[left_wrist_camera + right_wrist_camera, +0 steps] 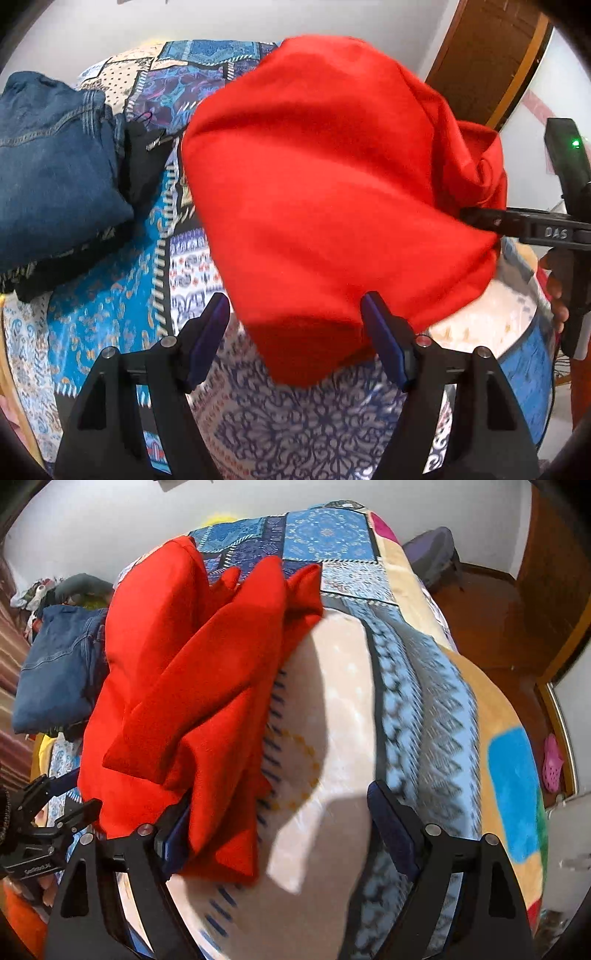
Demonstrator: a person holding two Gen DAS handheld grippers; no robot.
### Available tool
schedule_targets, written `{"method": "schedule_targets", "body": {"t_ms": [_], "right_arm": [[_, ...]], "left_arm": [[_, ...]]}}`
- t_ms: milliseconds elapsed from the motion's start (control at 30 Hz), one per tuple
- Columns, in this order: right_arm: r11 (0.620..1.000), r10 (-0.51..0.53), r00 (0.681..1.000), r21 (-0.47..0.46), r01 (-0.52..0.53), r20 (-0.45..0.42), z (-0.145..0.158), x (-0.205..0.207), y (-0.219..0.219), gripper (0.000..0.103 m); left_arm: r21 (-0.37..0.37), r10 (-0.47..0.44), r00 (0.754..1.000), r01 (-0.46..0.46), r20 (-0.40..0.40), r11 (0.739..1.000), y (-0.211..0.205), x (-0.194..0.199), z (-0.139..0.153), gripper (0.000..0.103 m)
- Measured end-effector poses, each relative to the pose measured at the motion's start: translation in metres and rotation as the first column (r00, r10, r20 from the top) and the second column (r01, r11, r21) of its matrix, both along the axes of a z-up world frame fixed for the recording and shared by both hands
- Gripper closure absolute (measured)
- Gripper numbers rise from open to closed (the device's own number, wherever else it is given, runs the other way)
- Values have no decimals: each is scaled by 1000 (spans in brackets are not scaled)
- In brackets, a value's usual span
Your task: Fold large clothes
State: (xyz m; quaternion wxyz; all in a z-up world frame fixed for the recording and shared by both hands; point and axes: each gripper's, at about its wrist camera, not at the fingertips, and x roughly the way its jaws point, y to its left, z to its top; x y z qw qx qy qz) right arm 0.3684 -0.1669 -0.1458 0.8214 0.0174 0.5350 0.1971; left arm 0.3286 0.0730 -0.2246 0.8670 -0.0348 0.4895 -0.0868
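A large red garment (pixel 332 177) lies folded on the patterned bedspread (pixel 110 314). My left gripper (pixel 295 332) is open, its blue-padded fingers on either side of the garment's near corner, not closed on it. The right gripper (pixel 476 218) enters from the right at the garment's right edge. In the right wrist view the red garment (pixel 184 686) lies in bunched layers, draped against the left finger (pixel 173 834). My right gripper (pixel 280 827) is open with its fingers wide apart. The left gripper (pixel 48 812) shows at the lower left.
Folded blue jeans (pixel 55 173) sit on a dark garment (pixel 144 166) at the bed's left; the jeans also show in the right wrist view (pixel 59 672). A wooden door (pixel 491 55) stands at the back right. Wooden floor (pixel 498 627) and a pink shoe (pixel 553 764) lie right of the bed.
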Motion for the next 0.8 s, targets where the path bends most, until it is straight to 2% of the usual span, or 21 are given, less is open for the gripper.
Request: {"method": "schedule_targets", "body": {"t_ms": [100, 233, 367, 533, 667, 733, 800], "right_arm": [[999, -7, 999, -34, 8, 40, 4, -10, -4, 20], [998, -14, 997, -63, 18, 70, 18, -14, 0, 20], [996, 10, 992, -91, 1, 125, 42, -24, 1, 19], [997, 60, 981, -48, -52, 186, 65, -25, 19, 18], [993, 113, 978, -47, -106, 176, 54, -12, 49, 18], [990, 129, 978, -75, -118, 165, 43, -3, 61, 18], [990, 116, 981, -104, -100, 154, 32, 8, 65, 18]], "left_arm": [[-10, 10, 999, -11, -45, 1000, 1, -8, -9, 26], [84, 1, 997, 6, -80, 996, -6, -19, -22, 26], [97, 25, 999, -23, -27, 995, 6, -30, -6, 26], [62, 104, 992, -108, 66, 992, 30, -27, 30, 26], [32, 143, 987, -146, 71, 989, 35, -13, 34, 26], [6, 145, 988, -145, 54, 989, 34, -3, 28, 26], [17, 142, 990, -142, 20, 990, 28, 7, 15, 26]]}}
